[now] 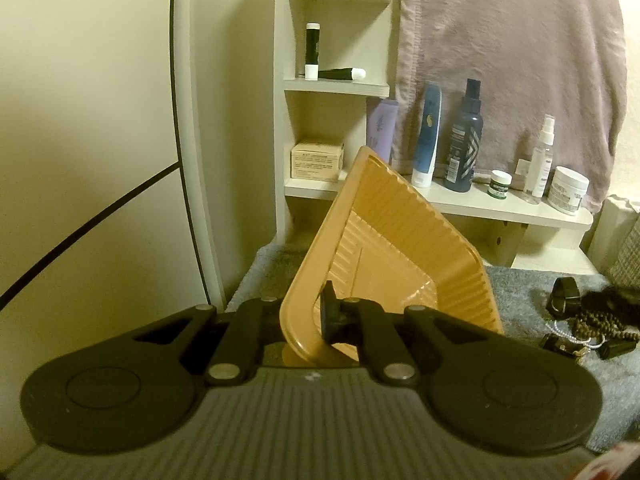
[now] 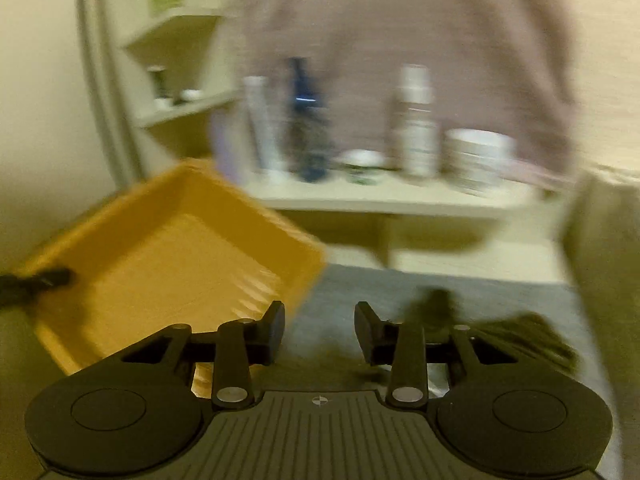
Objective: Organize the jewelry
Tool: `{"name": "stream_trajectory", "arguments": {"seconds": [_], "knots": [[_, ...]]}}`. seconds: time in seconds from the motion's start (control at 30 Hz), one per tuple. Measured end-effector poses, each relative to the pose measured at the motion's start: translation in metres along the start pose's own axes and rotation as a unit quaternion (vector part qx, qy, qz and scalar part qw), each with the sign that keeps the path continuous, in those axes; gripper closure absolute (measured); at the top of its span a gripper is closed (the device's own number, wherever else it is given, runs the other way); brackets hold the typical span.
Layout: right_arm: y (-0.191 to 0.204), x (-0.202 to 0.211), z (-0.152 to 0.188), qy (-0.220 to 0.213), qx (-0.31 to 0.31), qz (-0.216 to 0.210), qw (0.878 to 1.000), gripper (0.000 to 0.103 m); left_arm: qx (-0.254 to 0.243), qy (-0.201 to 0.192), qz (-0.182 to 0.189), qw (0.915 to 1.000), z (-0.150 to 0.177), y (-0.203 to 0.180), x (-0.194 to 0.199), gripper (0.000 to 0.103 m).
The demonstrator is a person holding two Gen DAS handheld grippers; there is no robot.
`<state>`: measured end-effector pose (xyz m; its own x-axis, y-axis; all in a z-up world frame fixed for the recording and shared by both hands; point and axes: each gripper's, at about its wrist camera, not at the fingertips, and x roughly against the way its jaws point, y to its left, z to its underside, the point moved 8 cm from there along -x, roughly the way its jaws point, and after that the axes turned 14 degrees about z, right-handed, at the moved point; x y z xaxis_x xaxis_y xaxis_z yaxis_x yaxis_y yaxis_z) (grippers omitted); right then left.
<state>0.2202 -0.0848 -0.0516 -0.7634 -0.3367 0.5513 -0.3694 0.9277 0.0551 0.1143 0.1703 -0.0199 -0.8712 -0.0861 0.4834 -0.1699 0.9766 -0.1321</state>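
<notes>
1. Orange tray: centre frame, tilted steeply, long axis running up-left from the grip.
2. Left gripper: clamped on tray's near rim.
3. Right gripper: jaws apart, empty.
4. Jewelry: lower right, on grey mat.

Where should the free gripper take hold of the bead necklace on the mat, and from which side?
Probably at the bunched middle of the bead necklace, coming straight down from above: it lies flat on the gray mat, so no side offers an edge.
</notes>
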Motion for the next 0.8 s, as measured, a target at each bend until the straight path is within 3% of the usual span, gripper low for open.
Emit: {"name": "stream_trajectory", "arguments": {"seconds": [0.13, 0.23, 0.53, 0.8], "knots": [[-0.040, 0.007, 0.036, 0.015, 0.005, 0.077, 0.997, 0.060, 0.003, 0.001, 0.001, 1.0000, 0.001, 0.000, 0.000, 0.095], [-0.057, 0.006, 0.056, 0.042, -0.017, 0.100, 0.994, 0.054, 0.004, 0.002, -0.001, 1.0000, 0.001, 0.000, 0.000, 0.095], [-0.033, -0.009, 0.071, 0.037, 0.004, 0.071, 0.997, 0.044, 0.012, 0.010, -0.006, 0.9999, 0.003, 0.000, 0.000, 0.096], [-0.027, -0.036, 0.072, 0.039, -0.019, 0.063, 0.997, 0.044, 0.005, 0.013, -0.010, 0.9999, 0.004, -0.002, 0.000, 0.096]]}}
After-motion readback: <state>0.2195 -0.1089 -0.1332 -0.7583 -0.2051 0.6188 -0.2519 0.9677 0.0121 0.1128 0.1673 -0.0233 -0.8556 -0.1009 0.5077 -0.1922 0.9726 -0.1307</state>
